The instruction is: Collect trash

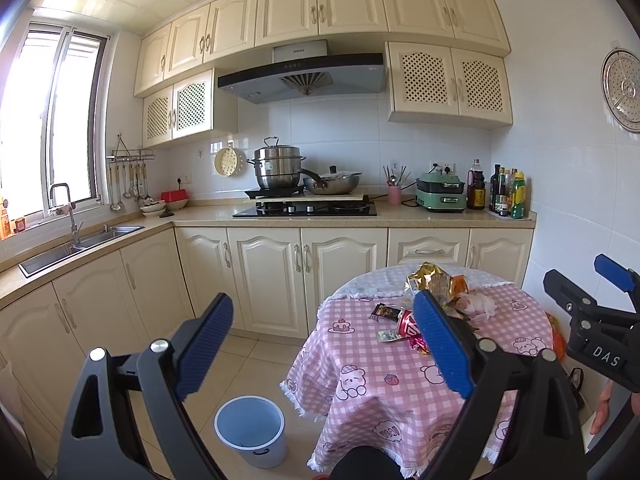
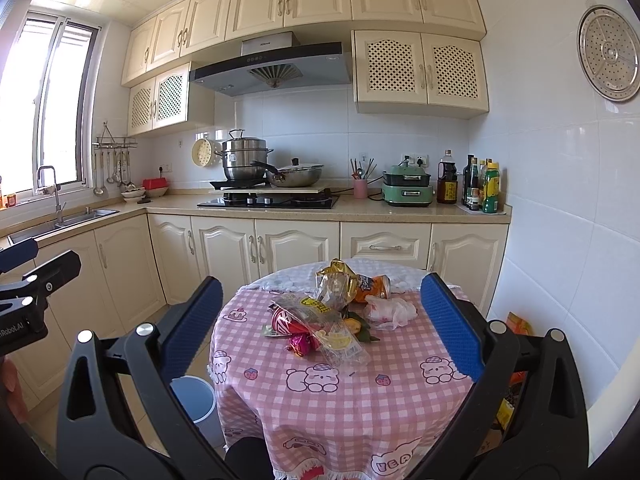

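The right gripper (image 1: 612, 280) body reads "DAS"; the left gripper (image 2: 16, 256), seen from the right view, shows "nRobot.AI", its start cut off. The hood (image 2: 272, 66) badge is too small to read, as is the yellow print on the clear wrapper (image 2: 320, 320). The trash (image 2: 340, 304), crumpled gold foil, an orange can, a red wrapper and a white bag, is heaped on the pink checked table (image 2: 340, 400). Both claws are spread wide, empty, short of the heap. The bin (image 1: 250, 430) stands on the floor left of the table.
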{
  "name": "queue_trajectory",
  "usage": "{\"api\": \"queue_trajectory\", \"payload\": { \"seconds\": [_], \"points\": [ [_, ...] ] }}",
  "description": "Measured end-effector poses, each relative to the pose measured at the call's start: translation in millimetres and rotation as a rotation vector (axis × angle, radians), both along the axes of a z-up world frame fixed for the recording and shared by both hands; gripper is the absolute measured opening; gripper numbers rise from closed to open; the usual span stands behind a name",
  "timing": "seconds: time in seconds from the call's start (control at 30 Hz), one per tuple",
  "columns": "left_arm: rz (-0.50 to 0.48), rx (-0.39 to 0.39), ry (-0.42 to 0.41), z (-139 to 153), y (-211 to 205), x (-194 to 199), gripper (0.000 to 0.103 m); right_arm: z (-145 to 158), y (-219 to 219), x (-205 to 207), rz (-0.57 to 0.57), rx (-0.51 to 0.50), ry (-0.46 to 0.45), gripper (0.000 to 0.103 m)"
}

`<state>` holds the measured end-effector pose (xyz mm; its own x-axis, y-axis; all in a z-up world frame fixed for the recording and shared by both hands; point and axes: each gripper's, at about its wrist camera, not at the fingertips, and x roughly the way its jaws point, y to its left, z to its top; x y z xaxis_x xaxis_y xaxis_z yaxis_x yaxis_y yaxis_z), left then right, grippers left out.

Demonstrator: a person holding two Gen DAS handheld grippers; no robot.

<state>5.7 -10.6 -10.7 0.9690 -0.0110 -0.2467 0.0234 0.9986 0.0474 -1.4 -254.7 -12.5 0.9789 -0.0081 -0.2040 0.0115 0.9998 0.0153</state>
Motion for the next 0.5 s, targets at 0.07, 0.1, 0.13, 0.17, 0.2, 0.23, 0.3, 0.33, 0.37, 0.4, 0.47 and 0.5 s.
{"api": "queue_trajectory", "payload": {
  "seconds": [0.07,0.1,0.13,0.17,0.2,0.23,0.3,0.33,0.37,0.4,0.47,0.5],
  "points": [
    [0.0,0.0,0.002,-0.4,-0.3,-0.1,0.09,-1.3,0.2,0.7,0.0,0.002,0.002,0.097],
    [-0.001,0.001,0.003,-0.7,-0.3,0.1,0.09,-1.5,0.6,0.9,-0.002,0.001,0.003,0.097],
    [-0.001,0.002,0.005,-1.2,-0.4,0.6,0.09,-1.7,0.5,1.0,-0.002,0.001,0.003,0.097],
    [0.0,0.003,0.008,-1.5,-0.1,0.8,0.09,-3.0,0.6,1.6,-0.003,0.002,0.004,0.097],
    [0.001,0.004,0.01,-2.0,-0.7,2.3,0.09,-3.7,0.5,2.1,-0.003,0.004,0.006,0.097],
    [0.001,0.003,0.012,-2.3,-0.3,2.6,0.09,-4.8,0.5,2.6,-0.003,0.005,0.009,0.097],
    [0.003,0.003,0.016,-3.1,0.7,4.1,0.09,-7.5,0.7,3.8,-0.002,0.006,0.014,0.097],
    [0.003,0.003,0.018,-3.8,0.3,4.4,0.09,-8.7,0.4,4.2,-0.001,0.007,0.017,0.097],
    [0.004,0.003,0.021,-4.7,0.9,4.9,0.09,-9.8,-0.8,4.9,0.0,0.008,0.019,0.097],
    [0.005,0.004,0.024,-5.3,1.5,6.1,0.09,-10.4,-0.4,5.8,0.0,0.009,0.022,0.097],
    [0.009,0.003,0.032,-6.3,1.8,9.6,0.09,-13.3,-0.4,8.4,0.001,0.012,0.031,0.097],
    [0.01,0.002,0.036,-7.6,2.0,11.2,0.09,-14.7,-1.2,9.9,0.002,0.014,0.035,0.097]
  ]
}}
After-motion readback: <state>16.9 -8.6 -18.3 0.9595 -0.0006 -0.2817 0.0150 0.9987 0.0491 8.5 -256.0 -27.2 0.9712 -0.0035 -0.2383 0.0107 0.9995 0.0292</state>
